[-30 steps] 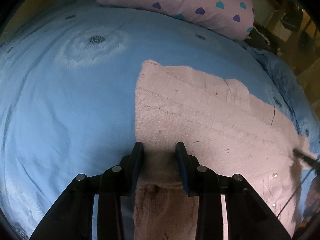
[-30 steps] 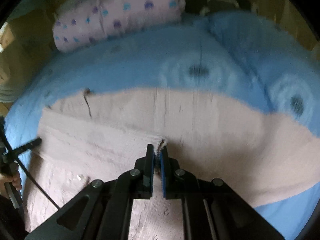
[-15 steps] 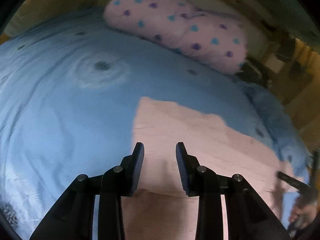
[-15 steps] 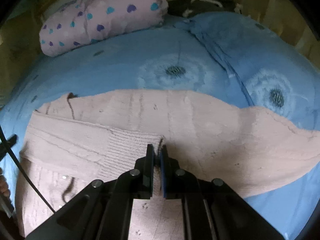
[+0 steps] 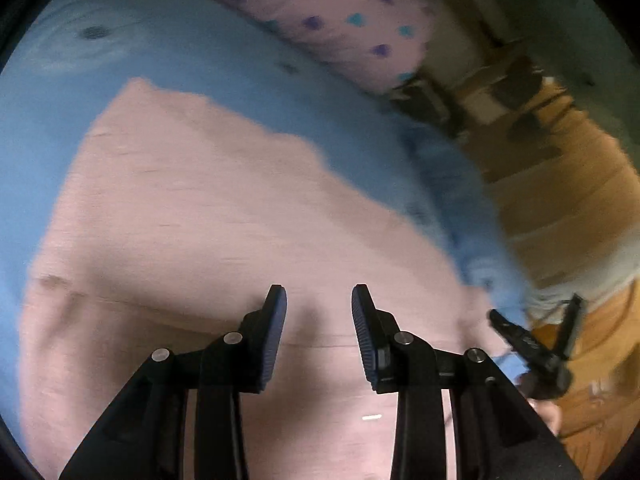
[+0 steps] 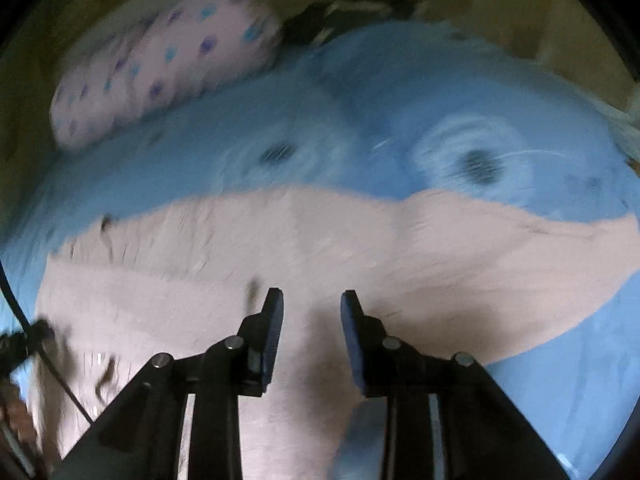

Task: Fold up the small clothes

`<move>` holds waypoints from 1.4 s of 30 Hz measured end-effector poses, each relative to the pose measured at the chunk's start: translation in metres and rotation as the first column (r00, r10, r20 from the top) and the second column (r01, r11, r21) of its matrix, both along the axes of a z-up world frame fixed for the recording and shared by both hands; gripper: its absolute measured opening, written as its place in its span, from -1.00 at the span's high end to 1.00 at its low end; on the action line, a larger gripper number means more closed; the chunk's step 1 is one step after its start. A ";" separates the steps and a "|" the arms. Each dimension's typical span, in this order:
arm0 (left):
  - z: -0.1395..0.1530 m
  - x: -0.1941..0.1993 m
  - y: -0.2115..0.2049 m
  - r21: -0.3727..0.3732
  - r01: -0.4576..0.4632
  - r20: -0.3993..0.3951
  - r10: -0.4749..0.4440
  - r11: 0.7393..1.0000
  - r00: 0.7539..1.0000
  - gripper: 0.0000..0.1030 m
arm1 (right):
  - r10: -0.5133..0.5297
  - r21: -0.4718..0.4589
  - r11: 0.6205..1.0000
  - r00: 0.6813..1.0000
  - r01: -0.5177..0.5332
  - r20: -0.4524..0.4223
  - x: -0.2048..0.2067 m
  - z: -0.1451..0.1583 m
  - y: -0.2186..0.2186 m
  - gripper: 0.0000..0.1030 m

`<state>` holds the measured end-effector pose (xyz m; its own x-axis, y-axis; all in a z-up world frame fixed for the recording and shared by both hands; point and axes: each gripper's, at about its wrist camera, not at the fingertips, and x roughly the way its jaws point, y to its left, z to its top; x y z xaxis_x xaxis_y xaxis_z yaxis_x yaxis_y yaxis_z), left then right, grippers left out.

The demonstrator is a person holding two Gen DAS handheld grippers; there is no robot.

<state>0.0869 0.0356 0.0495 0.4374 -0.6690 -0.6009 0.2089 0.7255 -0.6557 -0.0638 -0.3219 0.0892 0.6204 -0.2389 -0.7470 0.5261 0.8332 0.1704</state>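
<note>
A pink knitted sweater lies spread on the blue bedcover. My left gripper hangs open over the sweater's lower part, with nothing between its fingers. In the right wrist view the same sweater stretches across the bedcover, one sleeve running off to the right. My right gripper hovers over the middle of the sweater; its jaws are opening and nothing is between them. The right gripper also shows at the right edge of the left wrist view, held by a hand. Both views are blurred by motion.
A pink pillow with blue and purple hearts lies at the head of the bed, also seen as the pillow at upper left. A wooden floor and furniture lie beyond the bed's right edge.
My right gripper has let go of the folded sleeve cuff and opened. Both grippers have lifted and swung away from the sweater, the left view turning toward the bed's right edge.
</note>
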 end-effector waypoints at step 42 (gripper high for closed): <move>-0.031 -0.022 -0.103 0.343 0.200 0.073 -0.238 0.918 0.968 0.71 | 0.045 -0.352 0.936 0.992 -0.001 0.117 -0.033 0.061 0.010 0.86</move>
<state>0.0646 -0.0670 0.0180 0.3788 -0.5276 -0.7604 0.4449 0.8242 -0.3503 -0.0964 -0.3119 0.1497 0.7095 -0.4567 -0.5367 0.4998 0.8630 -0.0737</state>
